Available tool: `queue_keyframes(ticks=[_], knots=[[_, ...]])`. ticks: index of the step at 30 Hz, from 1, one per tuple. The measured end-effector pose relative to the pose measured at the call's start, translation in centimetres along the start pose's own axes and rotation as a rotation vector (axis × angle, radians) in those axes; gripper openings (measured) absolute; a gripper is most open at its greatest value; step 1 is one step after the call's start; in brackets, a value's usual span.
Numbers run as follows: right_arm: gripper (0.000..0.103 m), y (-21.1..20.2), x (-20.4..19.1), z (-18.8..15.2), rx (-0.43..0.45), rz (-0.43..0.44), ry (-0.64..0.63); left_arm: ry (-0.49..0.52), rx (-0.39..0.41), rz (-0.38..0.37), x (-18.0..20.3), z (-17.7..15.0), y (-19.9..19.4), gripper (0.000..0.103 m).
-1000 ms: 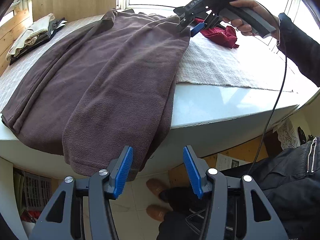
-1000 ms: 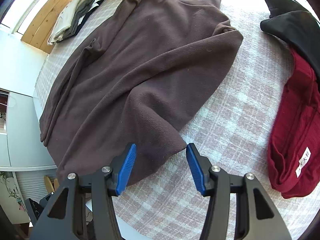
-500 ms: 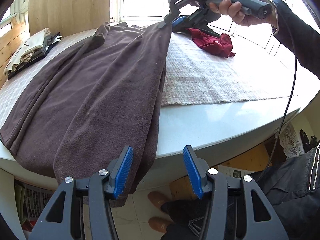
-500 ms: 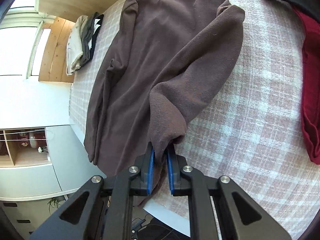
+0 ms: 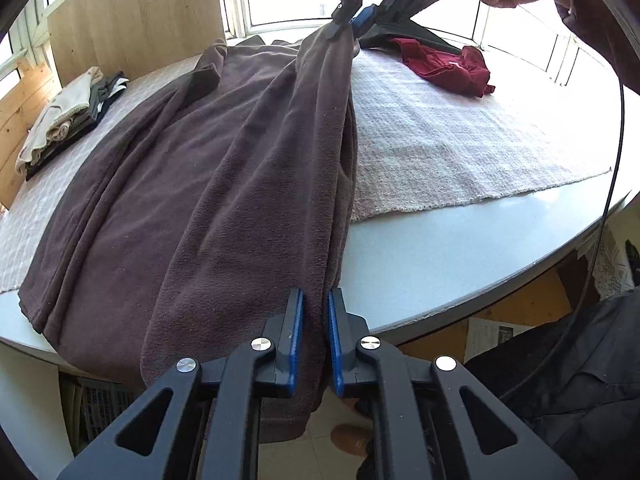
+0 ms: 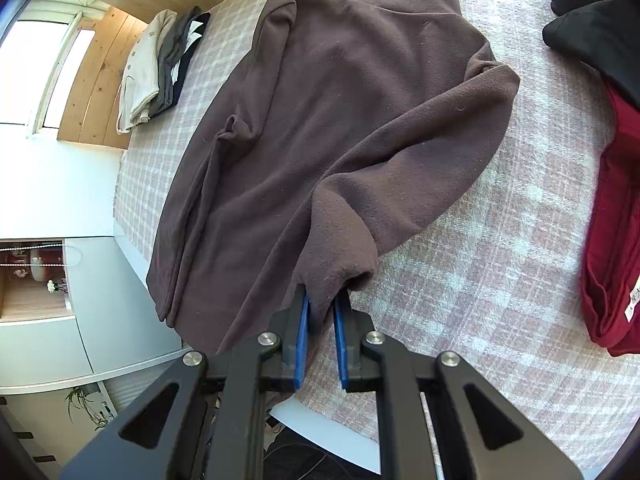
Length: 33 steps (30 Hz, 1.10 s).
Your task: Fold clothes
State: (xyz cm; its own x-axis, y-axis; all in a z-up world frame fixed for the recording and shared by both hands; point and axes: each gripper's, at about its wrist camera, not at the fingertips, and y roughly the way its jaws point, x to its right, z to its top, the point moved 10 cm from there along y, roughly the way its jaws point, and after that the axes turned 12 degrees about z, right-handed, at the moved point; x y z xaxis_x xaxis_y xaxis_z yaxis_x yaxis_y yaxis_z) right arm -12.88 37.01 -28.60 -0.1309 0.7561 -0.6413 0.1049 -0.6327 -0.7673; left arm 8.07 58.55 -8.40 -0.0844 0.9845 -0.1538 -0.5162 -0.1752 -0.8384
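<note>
Brown fleece top: spread on checked cloth over white round table, hem hanging off near edge.
Left gripper: closing on hem edge, fabric between blue pads.
Right gripper: clamped on sleeve cuff, cuff raised off cloth.
Red garment: right, apart from top.
Black garment: beyond red one.
Folded stack: far left of cloth.

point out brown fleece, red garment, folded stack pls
brown fleece (image 6: pixel 360 112): right wrist view, chest panel.
red garment (image 5: pixel 448 66): left wrist view, middle of the crumpled heap.
folded stack (image 6: pixel 160 64): right wrist view, top cream piece.
</note>
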Motion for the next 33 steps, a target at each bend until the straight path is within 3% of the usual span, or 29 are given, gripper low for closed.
queue_keyframes(ticks=[10, 12, 17, 19, 23, 26, 28, 30, 33], knots=[[0.012, -0.5, -3.7, 1.5, -0.014, -0.105, -0.141, -0.218, -0.037, -0.274, -7.2, 2.2, -3.1, 0.010], [0.012, 0.2, -4.9, 2.7, -0.037, -0.132, -0.174, -0.224, -0.042, -0.269, -9.4, 2.5, -2.6, 0.010], [0.012, 4.9, -6.7, 6.3, -0.126, -0.232, -0.244, -0.228, -0.144, -0.253, -13.5, 2.2, 1.6, 0.010], [0.012, 7.6, -6.4, 7.6, -0.180, -0.272, -0.251, -0.258, -0.191, -0.249, -15.1, 1.5, 3.2, 0.020], [0.014, 11.3, -5.1, 9.0, -0.266, -0.334, -0.237, -0.327, -0.192, -0.204, -18.8, -0.3, 2.0, 0.022], [0.016, 11.8, -4.9, 9.2, -0.300, -0.334, -0.243, -0.375, -0.171, -0.141, -20.8, -2.2, -0.9, 0.032], [0.016, 11.6, -4.8, 9.3, -0.306, -0.315, -0.229, -0.387, -0.134, -0.143, -20.1, -3.0, -2.9, 0.040], [0.017, 11.3, -4.7, 9.2, -0.307, -0.297, -0.222, -0.384, -0.120, -0.173, -18.0, -3.4, -4.0, 0.040], [0.018, 10.5, -4.8, 9.0, -0.300, -0.280, -0.221, -0.315, -0.092, -0.141, -14.5, -3.5, -4.0, 0.040]])
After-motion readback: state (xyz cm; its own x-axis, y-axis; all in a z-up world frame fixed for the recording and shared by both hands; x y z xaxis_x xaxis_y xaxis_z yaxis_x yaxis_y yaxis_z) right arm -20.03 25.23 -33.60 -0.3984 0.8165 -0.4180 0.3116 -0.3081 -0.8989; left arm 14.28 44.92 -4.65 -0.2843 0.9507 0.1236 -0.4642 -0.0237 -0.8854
